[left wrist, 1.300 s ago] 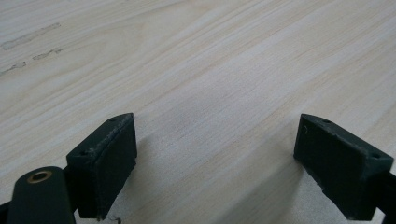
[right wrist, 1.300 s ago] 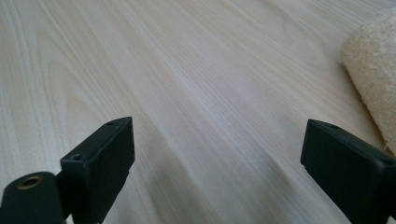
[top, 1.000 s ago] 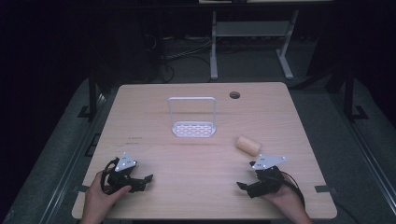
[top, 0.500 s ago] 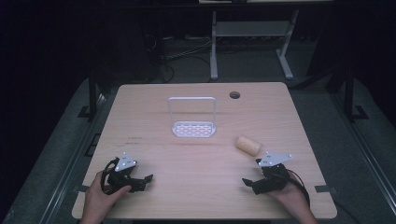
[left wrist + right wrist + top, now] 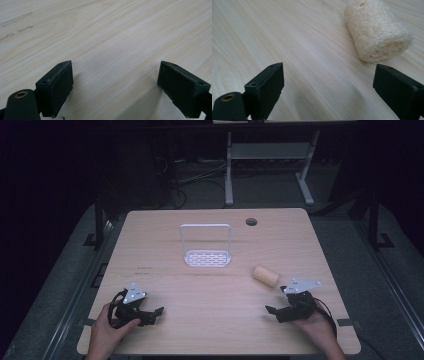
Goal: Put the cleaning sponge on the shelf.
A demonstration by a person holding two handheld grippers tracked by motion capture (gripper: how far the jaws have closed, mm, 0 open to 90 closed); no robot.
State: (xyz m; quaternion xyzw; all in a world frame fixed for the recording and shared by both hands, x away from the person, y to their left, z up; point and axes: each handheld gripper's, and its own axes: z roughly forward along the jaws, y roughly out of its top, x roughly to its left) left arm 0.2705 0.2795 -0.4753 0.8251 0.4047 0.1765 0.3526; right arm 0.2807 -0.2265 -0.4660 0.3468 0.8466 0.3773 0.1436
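A pale beige loofah roll (image 5: 265,275) lies on its side on the wooden table (image 5: 210,285), right of centre. My right gripper (image 5: 273,314) rests near the front edge just behind and right of it, open and empty. In the right gripper view the loofah roll (image 5: 377,30) lies ahead to the upper right, beyond the wide-apart jaws of the right gripper (image 5: 328,77). My left gripper (image 5: 156,315) sits at the front left, held by a hand. In the left gripper view the left gripper (image 5: 115,75) stands open over bare wood.
A white wire rack (image 5: 206,245) with a perforated base stands upright at the table's middle back. A round cable hole (image 5: 251,222) sits near the far edge. Dark floor and a metal stand (image 5: 270,160) lie beyond the table.
My right gripper has shifted a little to the right along the front of the table. The left gripper, loofah roll and rack have not moved.
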